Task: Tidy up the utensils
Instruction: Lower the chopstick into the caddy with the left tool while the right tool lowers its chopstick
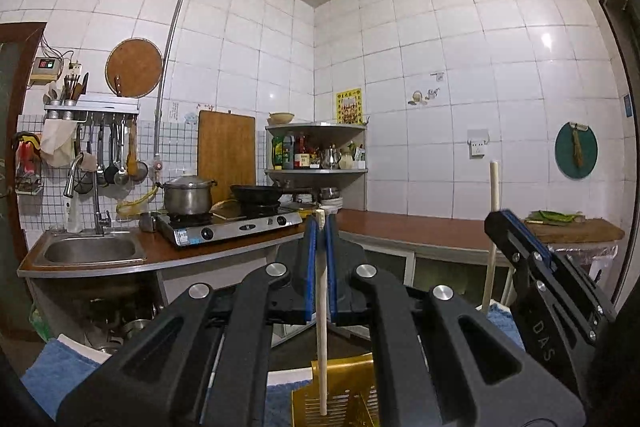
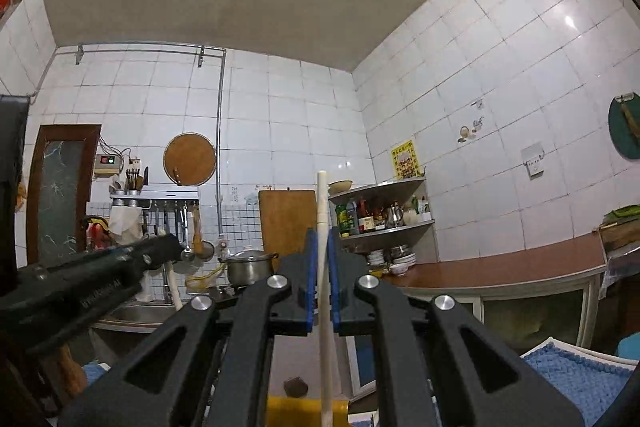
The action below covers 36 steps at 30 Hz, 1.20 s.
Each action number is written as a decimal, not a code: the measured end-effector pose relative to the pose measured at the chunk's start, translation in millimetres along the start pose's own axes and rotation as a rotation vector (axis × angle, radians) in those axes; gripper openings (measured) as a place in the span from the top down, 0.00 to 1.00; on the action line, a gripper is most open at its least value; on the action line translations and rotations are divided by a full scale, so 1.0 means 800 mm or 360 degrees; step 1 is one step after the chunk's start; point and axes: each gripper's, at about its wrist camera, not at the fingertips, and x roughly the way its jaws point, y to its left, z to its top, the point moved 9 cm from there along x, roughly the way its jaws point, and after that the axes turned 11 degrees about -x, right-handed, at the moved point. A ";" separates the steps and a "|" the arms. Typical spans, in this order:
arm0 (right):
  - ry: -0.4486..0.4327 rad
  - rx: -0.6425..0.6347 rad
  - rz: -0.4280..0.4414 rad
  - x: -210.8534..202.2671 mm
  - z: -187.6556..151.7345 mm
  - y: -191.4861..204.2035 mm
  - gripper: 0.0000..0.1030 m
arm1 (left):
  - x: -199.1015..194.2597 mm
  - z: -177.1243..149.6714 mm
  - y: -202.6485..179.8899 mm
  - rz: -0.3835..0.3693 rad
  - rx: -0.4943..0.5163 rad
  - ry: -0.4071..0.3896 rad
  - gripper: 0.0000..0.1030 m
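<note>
My left gripper (image 1: 320,227) is shut on a pale chopstick (image 1: 321,327) that stands upright between its blue pads; its lower end reaches into a yellow slotted utensil holder (image 1: 344,395) below. My right gripper (image 2: 321,239) is shut on a second pale chopstick (image 2: 324,307), also upright, its lower end over the yellow holder (image 2: 280,411). The right gripper's body (image 1: 552,279) and its chopstick (image 1: 493,227) show at the right of the left wrist view. The left gripper's body (image 2: 88,287) shows at the left of the right wrist view.
A blue towel (image 1: 60,375) lies under the holder and also shows in the right wrist view (image 2: 576,379). Beyond are a brown counter (image 1: 420,227), a sink (image 1: 90,251), a gas stove (image 1: 232,227) with a pot (image 1: 188,197) and a corner shelf (image 1: 320,147).
</note>
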 end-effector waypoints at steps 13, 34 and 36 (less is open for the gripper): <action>-0.0003 -0.0180 -0.0059 0.018 -0.039 0.018 0.95 | 0.018 -0.059 0.026 0.0014 -0.0011 0.0125 0.97; 0.0384 -0.0219 0.0100 0.023 -0.091 -0.003 0.93 | 0.019 -0.097 0.075 0.0106 -0.0132 0.0431 0.96; 0.0410 -0.0256 0.0101 0.020 -0.097 -0.002 0.92 | 0.013 -0.094 0.079 0.0127 -0.0136 0.0441 0.94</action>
